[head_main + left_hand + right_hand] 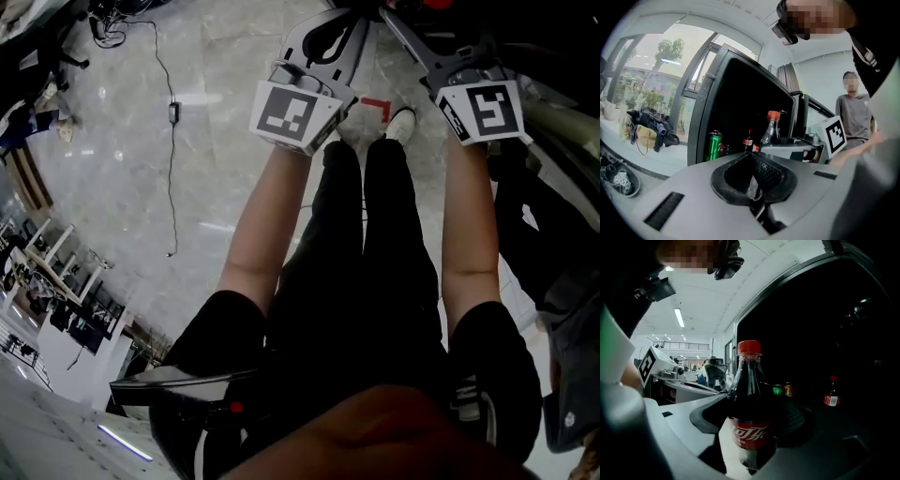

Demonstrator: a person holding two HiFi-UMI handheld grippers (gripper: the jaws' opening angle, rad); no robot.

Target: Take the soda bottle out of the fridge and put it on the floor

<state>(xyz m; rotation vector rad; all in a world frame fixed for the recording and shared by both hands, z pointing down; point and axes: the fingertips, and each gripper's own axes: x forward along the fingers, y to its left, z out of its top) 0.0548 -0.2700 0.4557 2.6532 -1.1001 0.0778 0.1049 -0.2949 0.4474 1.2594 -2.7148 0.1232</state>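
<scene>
Jaws of the right gripper (751, 446) are clamping the soda bottle (749, 399) upright at its label, in front of the open fridge (825, 333). Left gripper (754, 183) jaws are pressing together on nothing, pointing toward the fridge's green can (712, 146).

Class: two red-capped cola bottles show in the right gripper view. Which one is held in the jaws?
The large bottle in the foreground, gripped by the right gripper around its lower body. The small bottle stands far behind, untouched.

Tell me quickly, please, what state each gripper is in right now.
Left gripper: jaws shut, empty.
Right gripper: shut on the soda bottle.
</scene>
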